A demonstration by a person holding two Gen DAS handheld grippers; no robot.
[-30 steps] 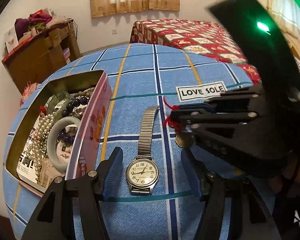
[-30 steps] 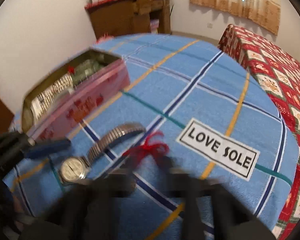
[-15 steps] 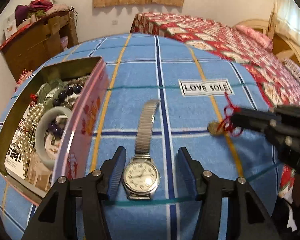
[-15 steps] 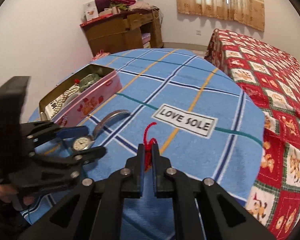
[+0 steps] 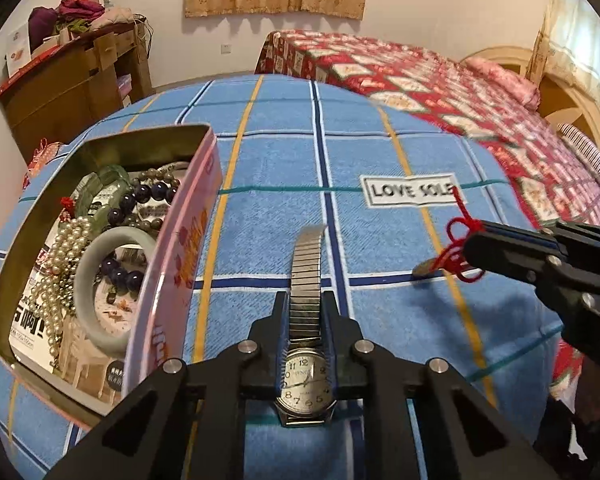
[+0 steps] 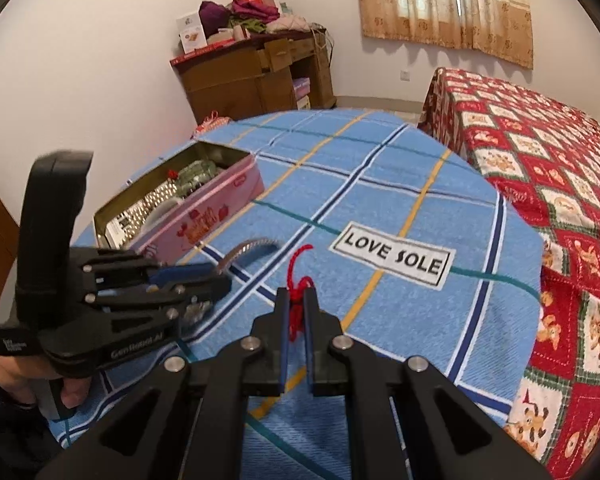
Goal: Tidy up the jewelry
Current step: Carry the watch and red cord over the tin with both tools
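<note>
A silver wristwatch point(image 5: 306, 384) with a metal band lies on the blue checked cloth. My left gripper point(image 5: 305, 304) is shut on its band just above the dial. My right gripper point(image 6: 296, 300) is shut on a red knotted cord point(image 6: 296, 280); a brass coin charm point(image 5: 426, 267) hangs from the cord and touches the cloth at the right of the left wrist view. An open pink tin point(image 5: 172, 280) at the left holds pearls, dark beads and a pale jade bangle point(image 5: 88, 280). The tin also shows in the right wrist view point(image 6: 204, 216).
A white "LOVE SOLE" label point(image 5: 410, 190) is sewn on the cloth beyond the watch. A bed with a red patterned quilt point(image 6: 540, 160) stands to the right. A wooden cabinet point(image 6: 252, 76) stands by the far wall.
My left gripper has closed from open onto the watch band. My right gripper, holding the red cord, has stayed at the right with the charm near the cloth.
</note>
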